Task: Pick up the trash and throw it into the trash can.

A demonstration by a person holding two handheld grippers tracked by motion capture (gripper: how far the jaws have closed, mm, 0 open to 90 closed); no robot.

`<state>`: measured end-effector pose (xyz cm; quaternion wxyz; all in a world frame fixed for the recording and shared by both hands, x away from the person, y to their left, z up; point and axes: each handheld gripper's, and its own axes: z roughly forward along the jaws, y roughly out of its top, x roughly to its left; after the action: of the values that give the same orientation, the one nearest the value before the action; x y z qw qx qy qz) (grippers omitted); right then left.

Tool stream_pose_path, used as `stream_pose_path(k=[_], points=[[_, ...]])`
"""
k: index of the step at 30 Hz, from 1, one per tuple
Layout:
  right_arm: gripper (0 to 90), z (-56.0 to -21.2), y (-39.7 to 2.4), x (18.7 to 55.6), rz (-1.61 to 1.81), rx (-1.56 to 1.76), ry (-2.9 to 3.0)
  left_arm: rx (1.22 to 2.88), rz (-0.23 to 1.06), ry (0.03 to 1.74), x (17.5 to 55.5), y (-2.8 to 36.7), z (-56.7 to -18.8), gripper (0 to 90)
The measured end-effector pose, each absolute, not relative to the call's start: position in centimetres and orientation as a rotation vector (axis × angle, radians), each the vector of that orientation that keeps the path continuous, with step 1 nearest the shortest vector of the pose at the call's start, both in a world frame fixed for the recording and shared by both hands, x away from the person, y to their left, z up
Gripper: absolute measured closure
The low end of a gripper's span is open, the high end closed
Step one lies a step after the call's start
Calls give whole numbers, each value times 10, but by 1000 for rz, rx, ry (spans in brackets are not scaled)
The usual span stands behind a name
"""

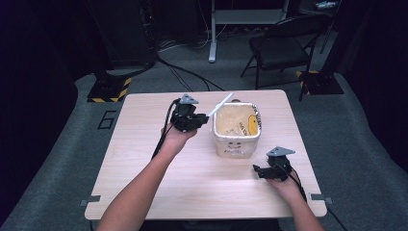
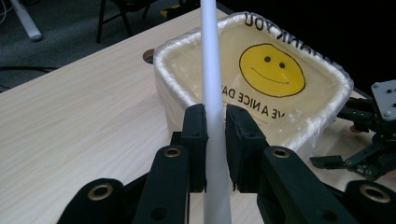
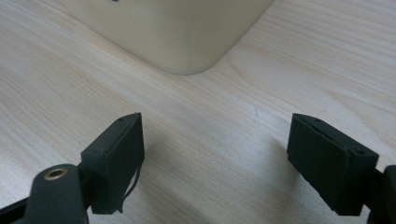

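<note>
A white stick point(image 1: 220, 105) point(image 2: 212, 88), long and thin, is clamped between the jaws of my left gripper point(image 1: 201, 120) point(image 2: 215, 126). The gripper hovers left of a cream bin point(image 1: 236, 130) point(image 2: 299, 116) lined with a plastic bag that bears a yellow smiley face point(image 2: 272, 70). The stick's far end slants up over the bin's left rim. My right gripper point(image 1: 258, 171) point(image 3: 217, 158) rests low on the table at the bin's front right, jaws wide apart with only bare wood between them. The bin's rounded lower corner point(image 3: 187, 42) lies just ahead of it.
The light wooden table point(image 1: 192, 168) has bare room in front and at the left. A cable hole point(image 2: 148, 55) sits in the tabletop behind the bin. A black folding chair point(image 1: 284, 45) and floor cables stand beyond the far edge. Some scraps lie inside the bin.
</note>
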<state>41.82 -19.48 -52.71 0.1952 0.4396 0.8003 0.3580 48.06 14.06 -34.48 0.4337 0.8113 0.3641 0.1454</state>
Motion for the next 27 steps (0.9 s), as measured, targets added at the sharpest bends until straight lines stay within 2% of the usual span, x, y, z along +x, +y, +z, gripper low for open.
stream_pose_path(k=[27], points=[[183,-527,-195,418,1005,1226,2247,2057,363,834,495,91,-331,781]])
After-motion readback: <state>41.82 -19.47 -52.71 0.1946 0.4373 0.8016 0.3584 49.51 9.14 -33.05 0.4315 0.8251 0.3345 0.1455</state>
